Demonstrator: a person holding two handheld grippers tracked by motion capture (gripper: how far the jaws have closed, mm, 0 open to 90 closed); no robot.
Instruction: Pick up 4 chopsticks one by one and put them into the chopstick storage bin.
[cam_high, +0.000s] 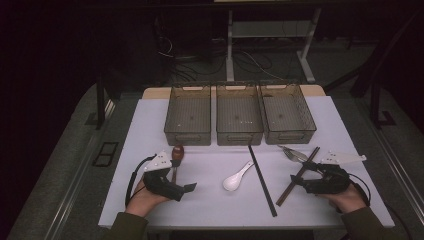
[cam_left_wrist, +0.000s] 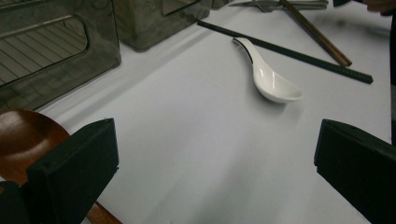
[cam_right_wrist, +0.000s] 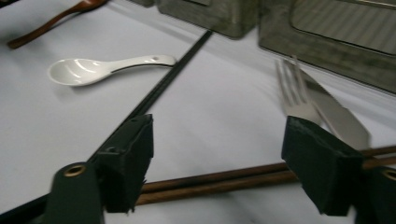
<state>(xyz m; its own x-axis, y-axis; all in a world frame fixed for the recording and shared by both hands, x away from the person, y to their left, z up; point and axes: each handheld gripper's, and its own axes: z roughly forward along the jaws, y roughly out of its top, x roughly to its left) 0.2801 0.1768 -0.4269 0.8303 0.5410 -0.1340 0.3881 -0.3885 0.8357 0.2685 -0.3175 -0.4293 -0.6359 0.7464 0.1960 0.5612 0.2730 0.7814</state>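
Nearest you, your right tool (cam_high: 298, 179) hovers low over the pair of brown wooden chopsticks (cam_right_wrist: 215, 179), jaws apart on either side of them, pads not touching. Your left tool (cam_high: 189, 188) stands fully open over bare white worktop (cam_high: 210, 200), just right of the brown wooden spoon (cam_left_wrist: 21, 140). The white ceramic spoon (cam_high: 237, 178) lies mid-worktop, left of the black chopsticks (cam_high: 262, 180). A metal fork (cam_right_wrist: 292, 91) lies just beyond the right tool. Three grey mesh trays (cam_high: 239, 134) line the far edge.

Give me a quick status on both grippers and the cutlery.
Left gripper open, wooden spoon beside its left finger. Right gripper open, straddling the brown chopsticks, not gripping. Fork just ahead; white spoon untouched.
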